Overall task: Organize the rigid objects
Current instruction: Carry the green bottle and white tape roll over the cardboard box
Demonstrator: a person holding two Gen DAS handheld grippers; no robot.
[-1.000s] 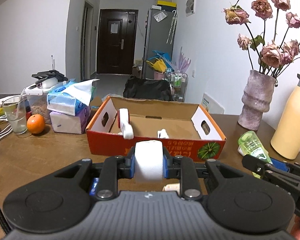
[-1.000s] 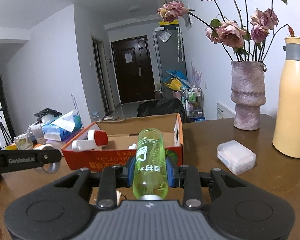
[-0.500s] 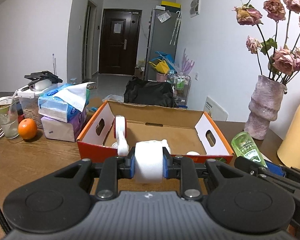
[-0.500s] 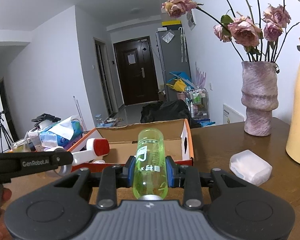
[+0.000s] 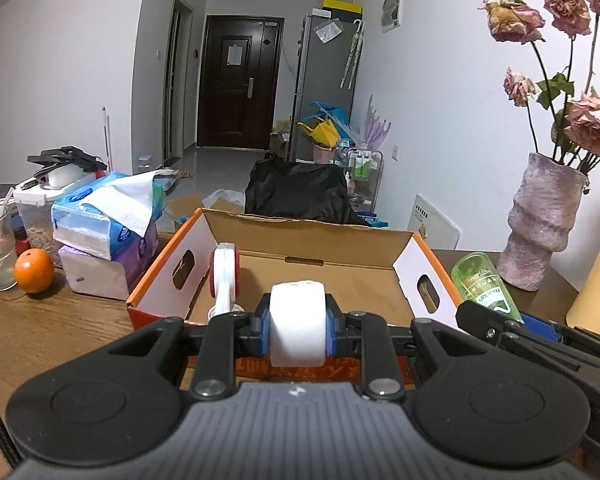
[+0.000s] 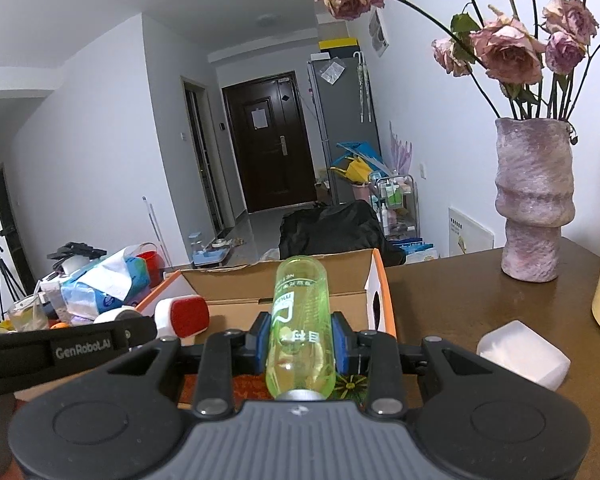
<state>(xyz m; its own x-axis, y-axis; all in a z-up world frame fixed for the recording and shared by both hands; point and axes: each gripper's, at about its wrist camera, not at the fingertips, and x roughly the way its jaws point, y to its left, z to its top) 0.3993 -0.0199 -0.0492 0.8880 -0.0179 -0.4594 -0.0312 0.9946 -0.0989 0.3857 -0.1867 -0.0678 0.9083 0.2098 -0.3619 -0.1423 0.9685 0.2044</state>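
Item, left gripper (image 5: 298, 322): we hold a white roll (image 5: 298, 322) pinched between its jaws, poised at the near wall of the cardboard box (image 5: 332, 236), which fills our 12 o'clock; a red-and-white container (image 5: 224, 274) stands inside at 11 o'clock. Item, right gripper (image 6: 300, 338): its jaws clamp a green bottle (image 6: 300, 320) pointing into the same box, with a white packet (image 6: 524, 354) on the table (image 6: 460, 292) at 3 o'clock. Risks, as we judge them: the smooth bottle could slide out forward, both grippers could collide over the box, or the roll could knock the container over.
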